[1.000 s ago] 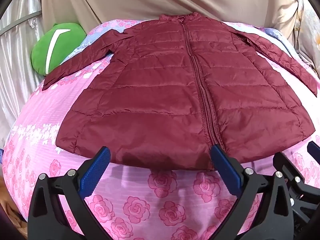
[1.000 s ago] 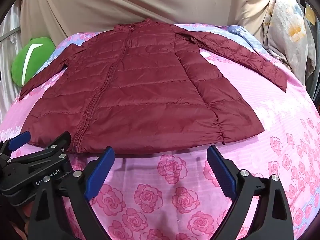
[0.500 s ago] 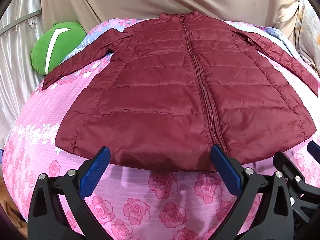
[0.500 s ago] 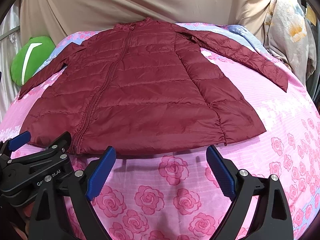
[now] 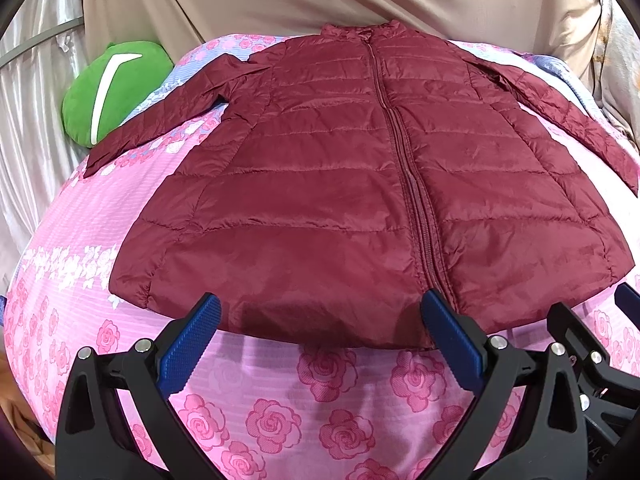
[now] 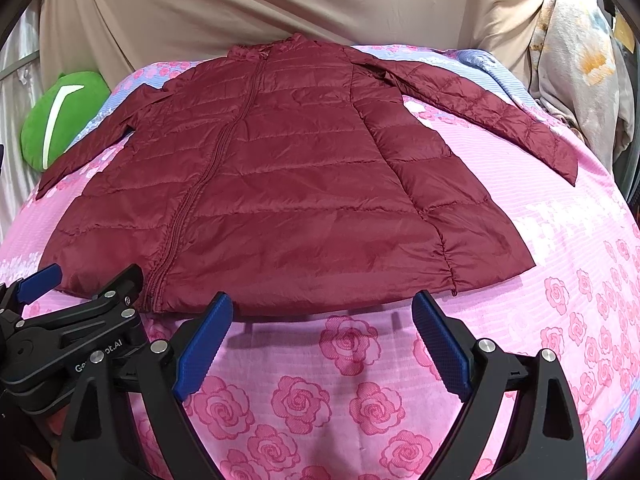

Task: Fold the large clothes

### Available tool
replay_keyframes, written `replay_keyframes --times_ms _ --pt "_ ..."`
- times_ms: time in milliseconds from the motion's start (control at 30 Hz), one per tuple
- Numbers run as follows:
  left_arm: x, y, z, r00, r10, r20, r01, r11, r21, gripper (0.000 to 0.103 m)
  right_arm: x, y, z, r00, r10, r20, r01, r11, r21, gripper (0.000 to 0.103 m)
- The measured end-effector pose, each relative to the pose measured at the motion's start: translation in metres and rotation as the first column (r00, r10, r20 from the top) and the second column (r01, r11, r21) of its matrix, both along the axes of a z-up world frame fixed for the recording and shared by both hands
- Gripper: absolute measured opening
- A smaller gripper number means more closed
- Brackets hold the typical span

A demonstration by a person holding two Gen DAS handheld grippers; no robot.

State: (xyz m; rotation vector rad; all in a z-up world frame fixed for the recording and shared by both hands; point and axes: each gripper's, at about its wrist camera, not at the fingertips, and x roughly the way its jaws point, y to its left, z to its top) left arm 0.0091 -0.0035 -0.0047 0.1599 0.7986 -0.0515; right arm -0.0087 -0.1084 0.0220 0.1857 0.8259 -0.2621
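Both pictures are bright and clear, with soft, even light from above. The red jacket shines a little on its puffy parts. A small dark shadow sits under its bottom edge on the pink bed sheet. The round lens bends everything, so the bed bulges like a ball. The corners are black. Nothing looks blurry.
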Motion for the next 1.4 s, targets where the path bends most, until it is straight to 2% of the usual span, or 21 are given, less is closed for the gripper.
replay_keyframes --times_ms 1400 --pt "-0.0027 0.0008 0.0092 1.000 0.009 0.023 -0.009 1.000 0.011 0.098 0.0012 -0.0010 0.0066 1.000 -0.002 0.012 0.002 1.000 0.001 0.091"
